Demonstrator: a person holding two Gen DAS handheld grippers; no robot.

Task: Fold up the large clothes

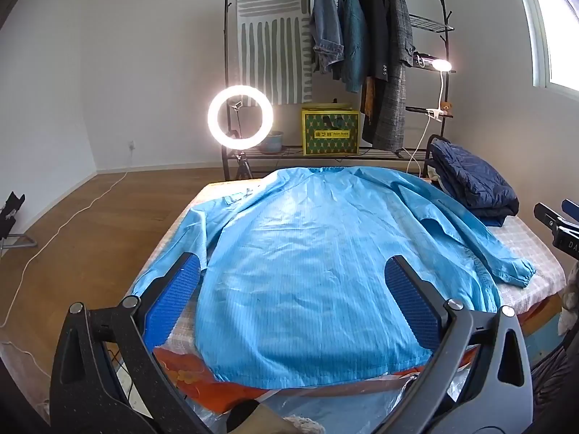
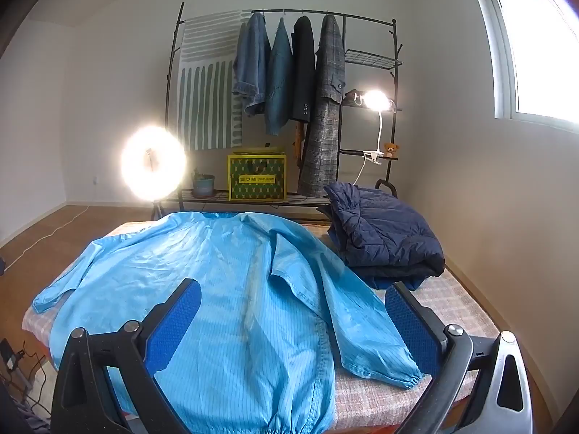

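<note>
A large light-blue coat (image 1: 311, 253) (image 2: 224, 289) lies spread flat on the bed, back up, collar at the far end and hem towards me. Its sleeves run out to both sides; the right sleeve's elastic cuff (image 2: 409, 372) rests near the bed's right front. My left gripper (image 1: 293, 271) hovers open over the coat's lower half, blue pads wide apart, nothing between them. Over the coat's right side and sleeve, my right gripper (image 2: 293, 289) stands open as well and holds nothing. Part of the right gripper (image 1: 557, 224) shows at the right edge of the left wrist view.
A folded navy padded jacket (image 1: 470, 177) (image 2: 383, 235) sits on the bed's far right corner. The checked bed cover (image 2: 452, 300) shows beside it. Behind stand a clothes rack (image 2: 289, 72) with hung coats, a lit ring light (image 1: 239, 117), a yellow box (image 2: 257, 177) and a clip lamp (image 2: 376, 101). Wooden floor lies left.
</note>
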